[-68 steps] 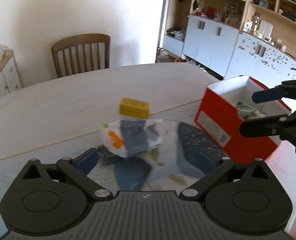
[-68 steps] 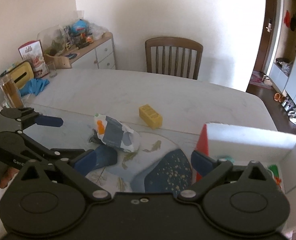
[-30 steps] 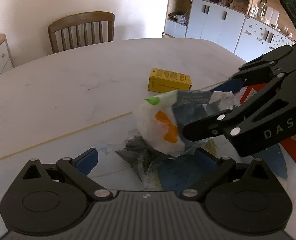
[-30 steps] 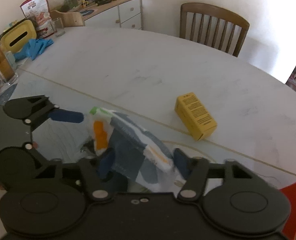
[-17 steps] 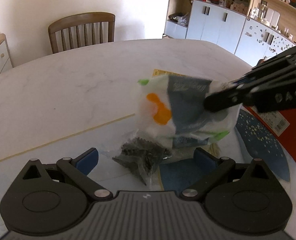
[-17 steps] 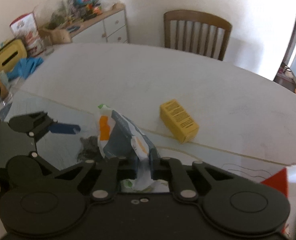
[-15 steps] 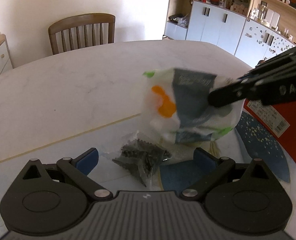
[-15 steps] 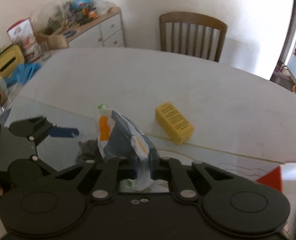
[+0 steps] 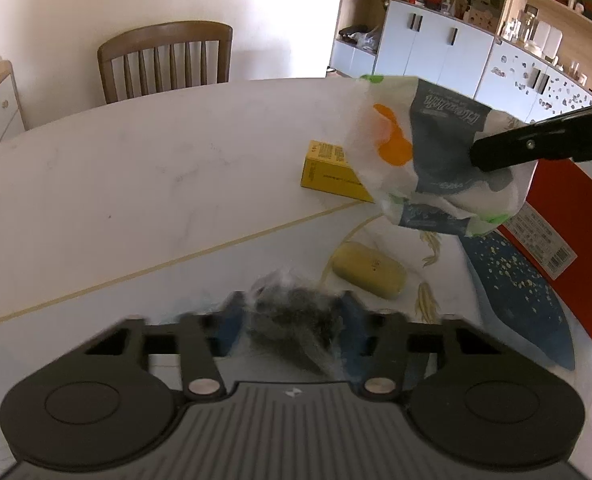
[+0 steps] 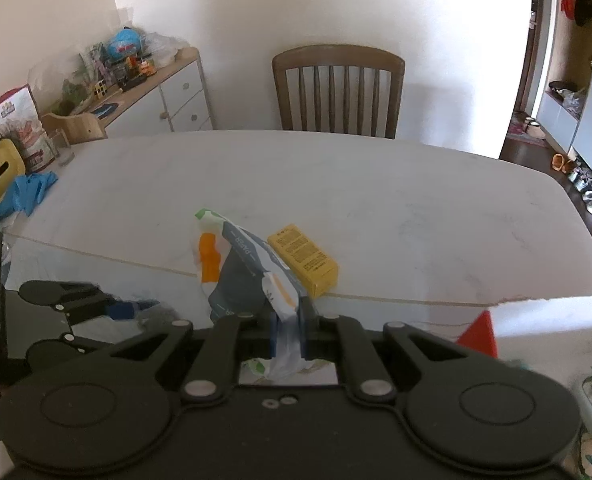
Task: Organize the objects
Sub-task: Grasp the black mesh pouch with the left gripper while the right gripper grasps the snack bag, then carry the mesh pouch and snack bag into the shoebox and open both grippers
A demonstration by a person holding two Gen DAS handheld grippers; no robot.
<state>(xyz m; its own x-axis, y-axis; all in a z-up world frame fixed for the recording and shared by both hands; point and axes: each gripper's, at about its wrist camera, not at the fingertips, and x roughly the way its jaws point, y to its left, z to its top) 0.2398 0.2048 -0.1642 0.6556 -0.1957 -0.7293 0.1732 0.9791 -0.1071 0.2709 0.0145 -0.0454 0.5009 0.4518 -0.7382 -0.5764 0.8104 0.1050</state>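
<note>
While the red cardboard box (image 9: 552, 236) at three o'clock is cut off, one white-and-grey tissue pack (image 9: 436, 152) hangs clamped in the right gripper (image 10: 287, 336). Closing, the left gripper (image 9: 291, 320) pinches one blurred dark bagged bundle (image 9: 296, 316); one yellow carton (image 9: 328, 172) is half hidden.

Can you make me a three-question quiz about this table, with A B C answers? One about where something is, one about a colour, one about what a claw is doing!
1. Where is the small yellow box?
A. on the table
B. on the chair
C. in the red box

2. What colour is the big box at the table's edge?
A. green
B. red
C. purple

3. What is the right claw doing?
A. pinching the white packet
B. hanging open
C. holding a cup

Answers:
1 A, it lies flat on the white top.
2 B, its side is bright red.
3 A, the packet is squeezed between its pads.
</note>
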